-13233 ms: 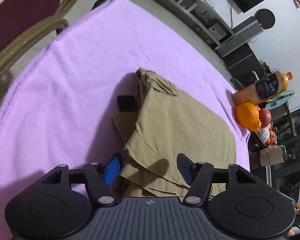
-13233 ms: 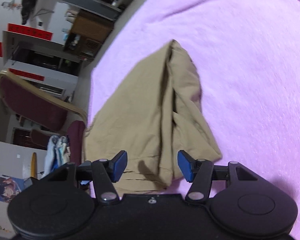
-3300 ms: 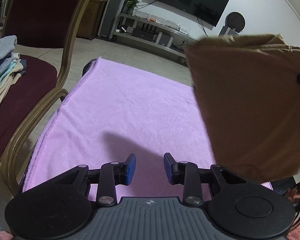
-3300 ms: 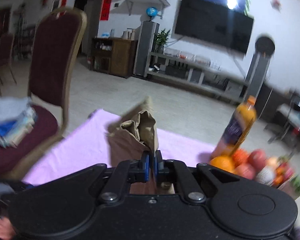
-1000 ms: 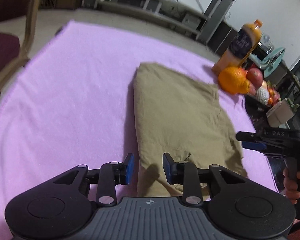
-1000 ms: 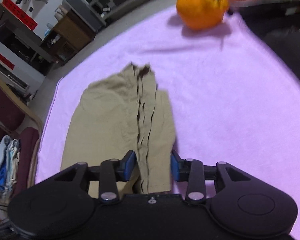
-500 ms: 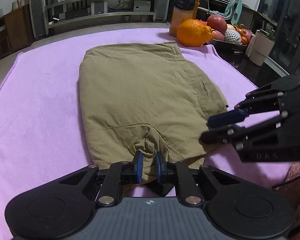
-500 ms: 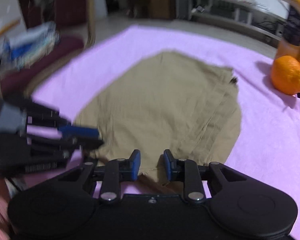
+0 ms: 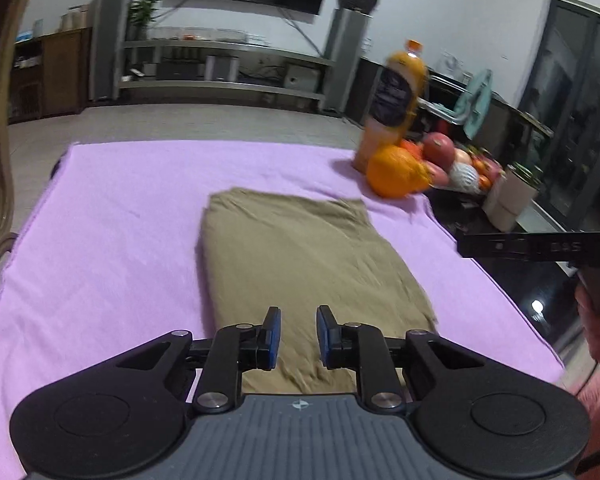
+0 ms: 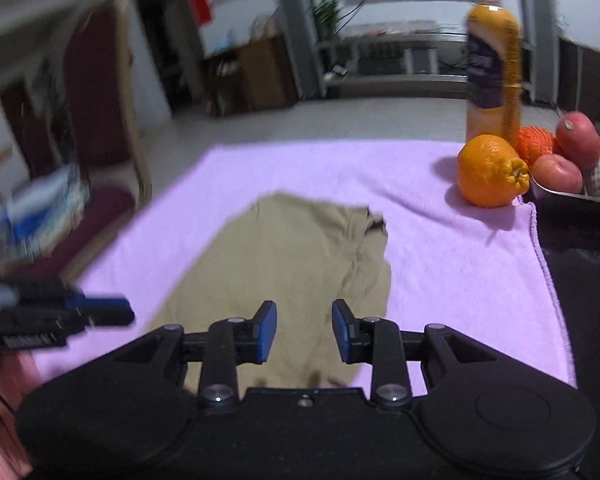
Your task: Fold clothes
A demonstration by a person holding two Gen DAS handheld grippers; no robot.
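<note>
On the purple cloth (image 9: 112, 240), folded khaki garment (image 9: 300, 256), flat, slightly rumpled; left gripper (image 9: 298, 334) and right gripper (image 10: 304, 330) opening, empty.

**Layout on the covered table**

A folded garment (image 9: 300, 256) is lying flat near the middle of the cloth (image 9: 112, 240) that is spread over the table. Beyond its far right corner, an orange (image 9: 396, 172) is sitting on the cloth, with a bottle (image 9: 396, 100) standing just behind it. More fruit (image 10: 564, 156) is piled to the right of the orange. A chair (image 10: 100, 128) is standing off the table's left side.
</note>
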